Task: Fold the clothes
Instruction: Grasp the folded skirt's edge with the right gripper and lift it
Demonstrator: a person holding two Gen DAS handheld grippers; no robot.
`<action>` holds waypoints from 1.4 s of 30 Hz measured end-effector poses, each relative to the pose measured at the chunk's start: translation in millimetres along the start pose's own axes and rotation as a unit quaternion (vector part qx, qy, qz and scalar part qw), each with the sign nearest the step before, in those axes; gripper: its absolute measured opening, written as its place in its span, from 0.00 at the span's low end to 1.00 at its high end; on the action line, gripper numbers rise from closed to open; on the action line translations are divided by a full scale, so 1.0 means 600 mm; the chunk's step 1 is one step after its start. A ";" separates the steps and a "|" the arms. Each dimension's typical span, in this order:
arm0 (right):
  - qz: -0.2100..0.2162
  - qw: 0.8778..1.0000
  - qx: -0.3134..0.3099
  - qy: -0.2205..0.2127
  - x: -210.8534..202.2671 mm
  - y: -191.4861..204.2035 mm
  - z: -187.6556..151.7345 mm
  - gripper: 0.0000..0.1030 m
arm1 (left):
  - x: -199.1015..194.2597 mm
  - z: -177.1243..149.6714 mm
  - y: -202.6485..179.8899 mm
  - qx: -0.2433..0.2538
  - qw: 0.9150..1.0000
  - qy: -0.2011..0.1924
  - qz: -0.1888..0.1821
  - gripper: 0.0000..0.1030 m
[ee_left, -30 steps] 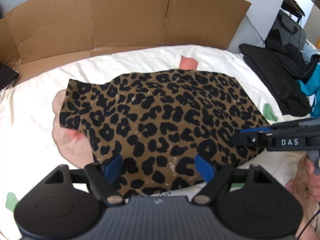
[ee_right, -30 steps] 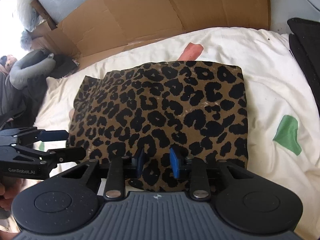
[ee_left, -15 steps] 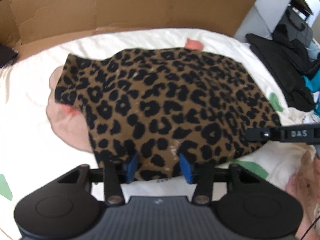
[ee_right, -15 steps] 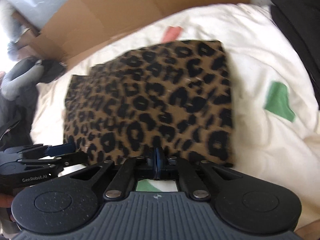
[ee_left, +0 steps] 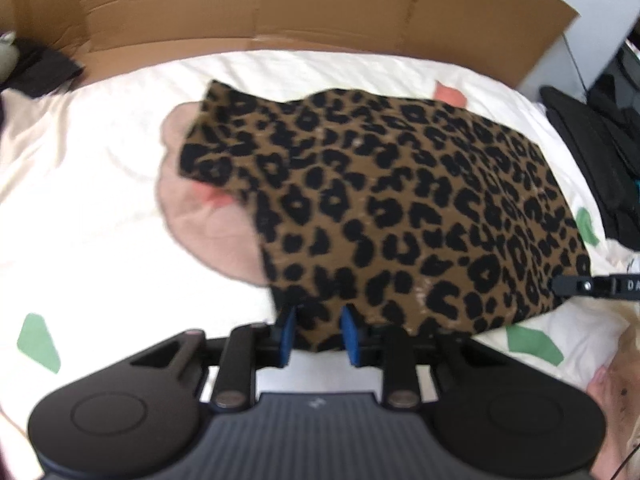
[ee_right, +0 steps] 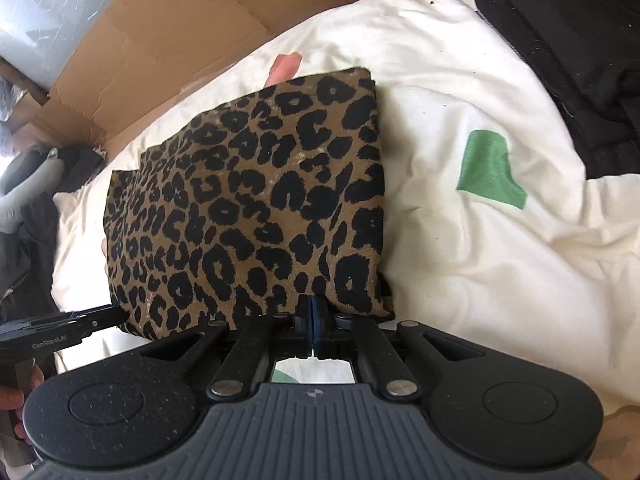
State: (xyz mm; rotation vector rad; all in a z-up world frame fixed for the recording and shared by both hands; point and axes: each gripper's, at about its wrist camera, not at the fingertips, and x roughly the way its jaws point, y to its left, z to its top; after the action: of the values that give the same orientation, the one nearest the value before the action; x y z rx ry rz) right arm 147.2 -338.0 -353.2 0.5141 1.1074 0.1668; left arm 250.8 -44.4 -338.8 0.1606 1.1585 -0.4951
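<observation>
A leopard-print garment [ee_left: 400, 200] [ee_right: 260, 208] lies flat on a white bedcover. My left gripper [ee_left: 318, 332] is at its near left hem. Its jaws are closing, with the fabric edge between the blue pads and a gap still showing. My right gripper [ee_right: 312, 316] is at the near right hem, and its pads are pressed together on the fabric edge. In the left wrist view the right gripper's tip [ee_left: 580, 286] sits on the garment's right corner. In the right wrist view the left gripper's tip [ee_right: 100, 318] touches the left corner.
A pink cloth [ee_left: 200, 216] pokes out from under the garment's left side. Brown cardboard [ee_left: 280, 0] [ee_right: 160, 40] stands behind the bed. Black clothes [ee_left: 592, 140] [ee_right: 580, 40] are piled at the right. The bedcover [ee_right: 480, 280] has green patches [ee_right: 488, 168]. A hand [ee_left: 616, 384] shows at lower right.
Both grippers came down to the garment's near hem. The left jaws narrowed from wide to a small gap around the edge. The right jaws closed fully on it.
</observation>
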 end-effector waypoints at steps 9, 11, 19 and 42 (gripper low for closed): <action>0.009 1.000 0.030 -0.001 -0.044 -0.023 -0.010 0.00 | -0.024 -0.017 0.025 -0.023 1.000 0.010 -0.001 0.36; 0.003 0.999 0.036 0.000 -0.048 -0.032 -0.015 0.00 | -0.024 -0.024 0.028 -0.028 1.000 0.011 -0.004 0.36; 0.024 0.997 0.074 0.002 -0.049 -0.055 -0.025 0.34 | -0.012 -0.018 0.045 -0.065 0.998 -0.005 -0.019 0.45; 0.110 0.968 0.223 -0.017 -0.005 -0.113 -0.010 0.10 | 0.020 -0.035 0.038 -0.056 0.997 -0.013 -0.057 0.45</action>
State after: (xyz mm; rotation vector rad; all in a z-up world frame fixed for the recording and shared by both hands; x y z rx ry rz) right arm 132.0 -396.4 -384.9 1.0409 1.0536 0.1000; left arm 247.2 -20.0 -361.2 -0.0085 1.1701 -0.5294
